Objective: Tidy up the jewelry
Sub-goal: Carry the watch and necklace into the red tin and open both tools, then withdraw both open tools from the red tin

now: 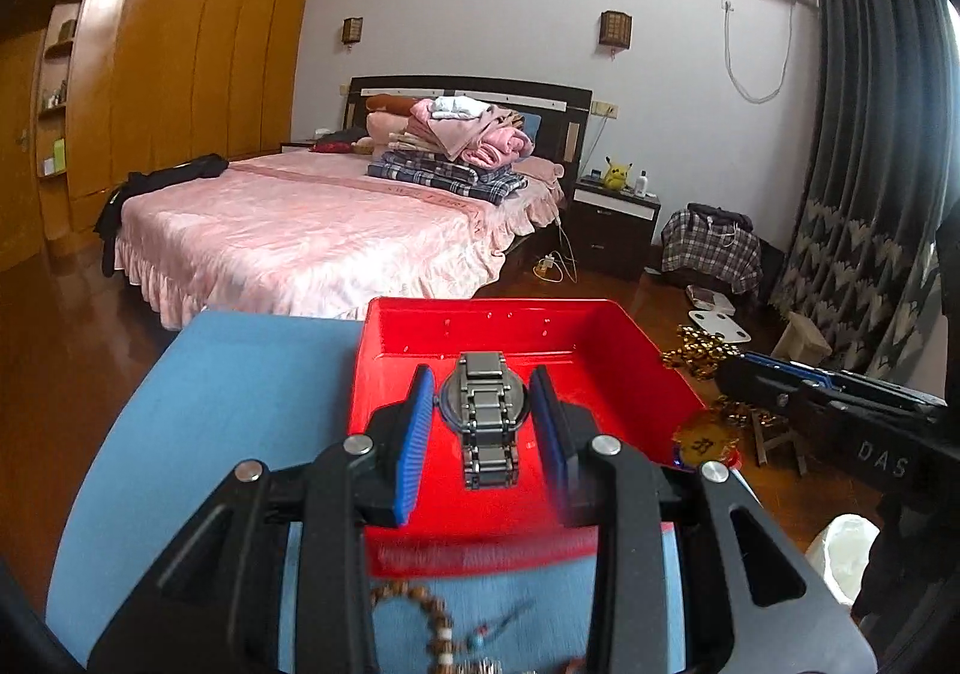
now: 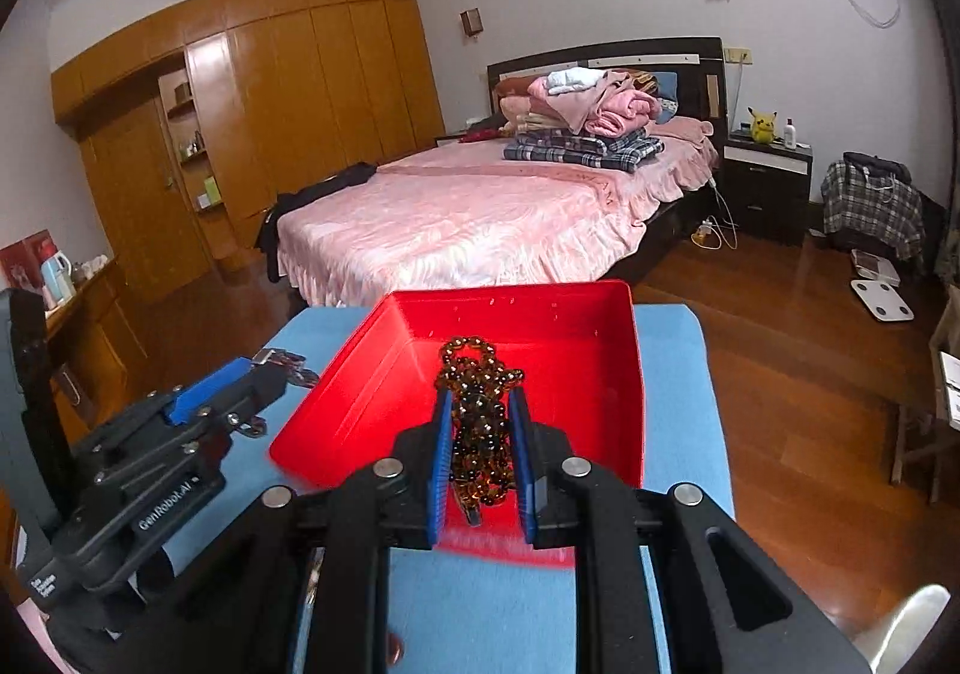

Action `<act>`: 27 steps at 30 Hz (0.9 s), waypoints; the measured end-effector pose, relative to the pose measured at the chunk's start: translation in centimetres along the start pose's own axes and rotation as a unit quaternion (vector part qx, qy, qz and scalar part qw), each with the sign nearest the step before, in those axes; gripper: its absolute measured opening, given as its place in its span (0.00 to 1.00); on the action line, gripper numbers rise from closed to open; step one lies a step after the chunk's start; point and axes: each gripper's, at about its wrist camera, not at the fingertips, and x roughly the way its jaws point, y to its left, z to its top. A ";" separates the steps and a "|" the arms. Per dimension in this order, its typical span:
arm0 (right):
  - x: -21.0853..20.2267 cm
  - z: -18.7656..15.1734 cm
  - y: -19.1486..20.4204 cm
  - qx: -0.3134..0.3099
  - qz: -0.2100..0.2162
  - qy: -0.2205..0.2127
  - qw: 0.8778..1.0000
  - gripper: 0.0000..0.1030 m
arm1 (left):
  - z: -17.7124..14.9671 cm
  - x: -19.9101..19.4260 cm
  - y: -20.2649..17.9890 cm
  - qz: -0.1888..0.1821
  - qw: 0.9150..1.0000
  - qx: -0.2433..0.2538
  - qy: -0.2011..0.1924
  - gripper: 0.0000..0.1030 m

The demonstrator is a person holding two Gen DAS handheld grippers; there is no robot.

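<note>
The red tray (image 1: 630, 338) sits on the blue tabletop (image 1: 240, 374), and everything else is placed from it. The left tongs (image 1: 483, 404) hang above the tray's floor, their blue pads (image 1: 420, 422) part open and pressing the 2 sides of a steel watch (image 1: 485, 410); the watch is clamped at its case, with the link band running toward the tray's far wall at one end and drooping toward the near wall at the other. The right tongs (image 2: 480, 434) are also over the tray, nearer its right wall in the left wrist view, closed to a narrow gap on a bunch of amber-brown beads (image 2: 480, 410); loops of the strand spill out past the fingertips toward the tray's far wall. From the right wrist view the left tongs (image 2: 264, 374) stand at the tray's left rim, with the watch's band just showing beyond them. A wooden bead bracelet (image 1: 420, 614) lies on the tabletop on the near side of the tray, partly hidden by the left tongs' frame. Beyond the tray's far wall stands a bed (image 2: 468, 218) with a pink cover.
</note>
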 end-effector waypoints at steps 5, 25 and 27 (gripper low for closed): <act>3.0 0.2 -1.0 0.003 -0.005 0.016 1.000 0.17 | 0.1 3.5 0.4 0.000 0.999 0.004 0.033 0.30; -1.9 -4.0 0.2 0.002 -0.044 -0.014 0.999 0.67 | -2.0 -3.0 2.4 0.019 1.000 0.007 0.018 0.78; -3.3 -5.3 0.8 0.003 -0.050 -0.021 0.999 0.69 | -3.1 -4.4 2.6 0.021 1.000 0.006 0.020 0.79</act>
